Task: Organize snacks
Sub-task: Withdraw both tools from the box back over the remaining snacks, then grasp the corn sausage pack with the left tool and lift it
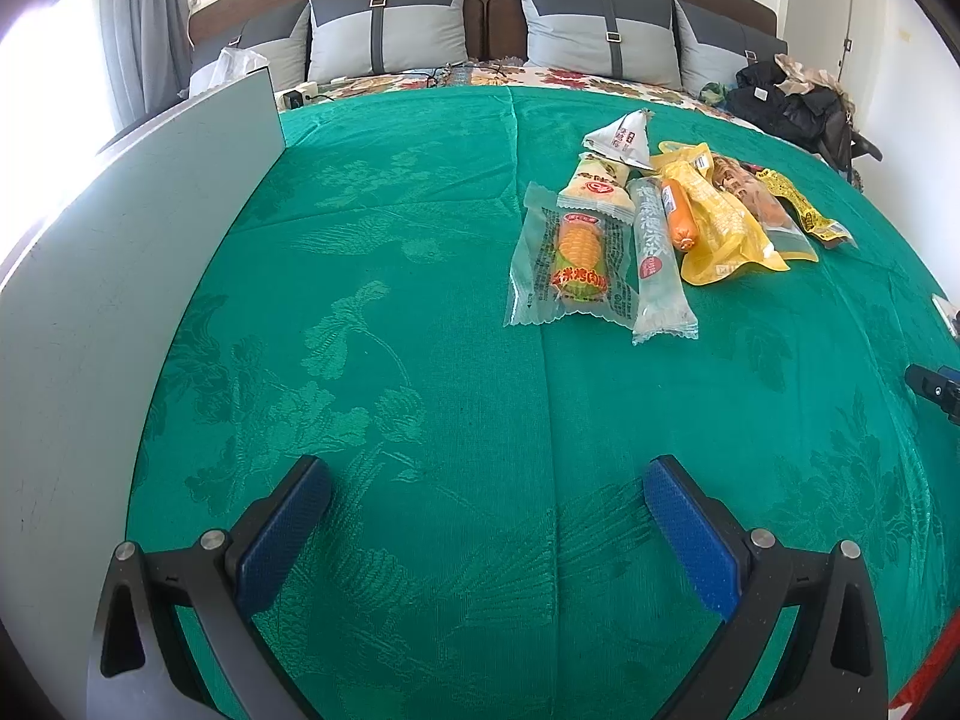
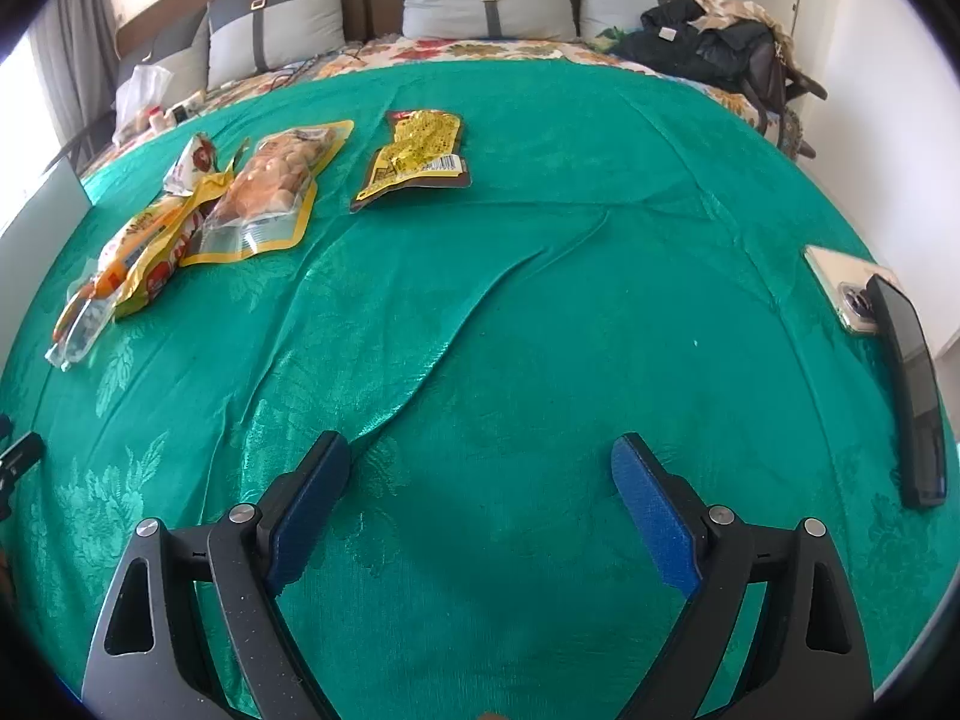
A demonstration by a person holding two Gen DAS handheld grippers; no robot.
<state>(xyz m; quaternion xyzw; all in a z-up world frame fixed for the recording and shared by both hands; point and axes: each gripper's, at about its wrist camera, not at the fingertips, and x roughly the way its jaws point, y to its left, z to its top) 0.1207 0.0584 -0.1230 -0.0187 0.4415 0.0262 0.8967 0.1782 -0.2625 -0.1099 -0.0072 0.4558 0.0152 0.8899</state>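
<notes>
While both pairs of fingers stand spread and empty, the left gripper [image 1: 486,516] and right gripper [image 2: 480,498] hover low over the green bedspread [image 1: 420,360]; ahead lies a cluster of snack packets [image 1: 654,222], overlapping; one dark-and-yellow packet [image 2: 417,153] seems to lie just apart; light, crinkly, slippery film, probably best pinched at a flat sealed edge.
</notes>
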